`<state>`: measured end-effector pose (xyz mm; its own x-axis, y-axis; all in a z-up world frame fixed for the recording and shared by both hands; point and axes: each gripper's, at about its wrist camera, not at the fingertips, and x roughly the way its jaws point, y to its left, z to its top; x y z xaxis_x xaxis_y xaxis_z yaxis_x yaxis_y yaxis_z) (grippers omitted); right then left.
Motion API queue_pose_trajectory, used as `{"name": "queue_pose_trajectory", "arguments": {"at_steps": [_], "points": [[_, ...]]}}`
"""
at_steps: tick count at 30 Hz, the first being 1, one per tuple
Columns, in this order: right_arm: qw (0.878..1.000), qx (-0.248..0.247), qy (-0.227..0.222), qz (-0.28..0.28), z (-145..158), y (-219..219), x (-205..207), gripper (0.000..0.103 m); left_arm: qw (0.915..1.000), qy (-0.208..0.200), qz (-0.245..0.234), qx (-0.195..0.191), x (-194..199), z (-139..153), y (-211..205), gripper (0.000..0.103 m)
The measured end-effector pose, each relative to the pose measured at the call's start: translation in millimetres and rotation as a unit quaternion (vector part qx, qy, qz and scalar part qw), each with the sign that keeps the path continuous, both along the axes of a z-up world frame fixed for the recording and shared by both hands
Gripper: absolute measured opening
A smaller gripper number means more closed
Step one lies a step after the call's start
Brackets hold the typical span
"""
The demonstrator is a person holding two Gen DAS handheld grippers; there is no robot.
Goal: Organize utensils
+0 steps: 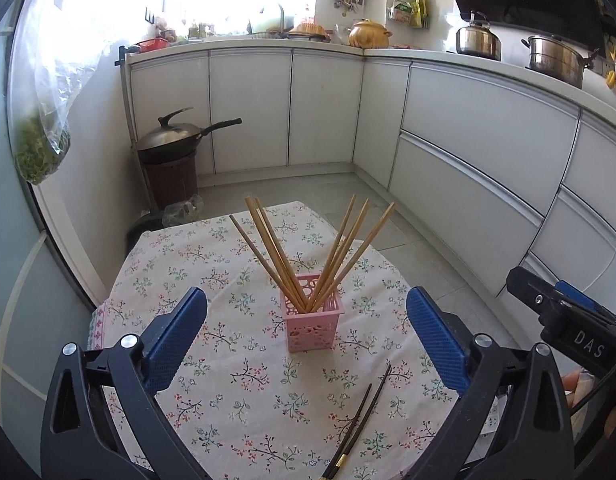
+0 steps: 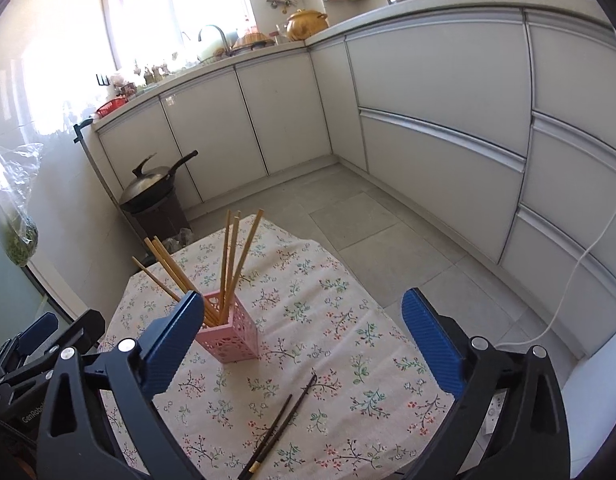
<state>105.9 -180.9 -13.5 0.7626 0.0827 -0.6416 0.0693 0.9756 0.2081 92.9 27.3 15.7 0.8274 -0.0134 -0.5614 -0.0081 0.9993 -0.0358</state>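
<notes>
Cut off: dark chopsticks (image 1: 358,424) run out the bottom edge in both views; your left pad hides part of the pink holder (image 2: 232,338) in the right view.
Hard to read: window blown out, sill items unclear.
Left gripper (image 1: 308,340): your jaws spread wide, nothing between the pads.
Right gripper (image 2: 304,344): spread wide too, empty.
Task items: bamboo chopsticks (image 1: 308,256) stand fanned in the holder mid-table; the dark pair lies flat nearer you, apart from the holder.
Surface: floral tablecloth (image 1: 228,400).
Room: kitchen, white cabinets (image 1: 468,120), grey tile floor, wok (image 1: 176,138) on a bin in the corner.
</notes>
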Motion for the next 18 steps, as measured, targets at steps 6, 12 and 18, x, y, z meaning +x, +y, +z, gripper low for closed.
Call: {"name": "queue_pose_trajectory", "arguments": {"at_steps": [6, 12, 18], "points": [[0.999, -0.002, 0.033, -0.014, -22.6, -13.2, -4.3, 0.096, 0.9981, 0.06, -0.013, 0.003, 19.3, -30.6, -2.7, 0.096], [0.99, 0.024, 0.131, -0.034, -76.7, -39.5, -5.0, 0.096, 0.981, 0.187, -0.052, -0.001, 50.5, -98.4, -12.2, 0.096], [0.973, 0.09, 0.208, -0.05, -116.0, -60.1, -5.2, 0.096, 0.9529, 0.296, -0.059, -0.029, 78.2, -157.9, -15.0, 0.096]]}}
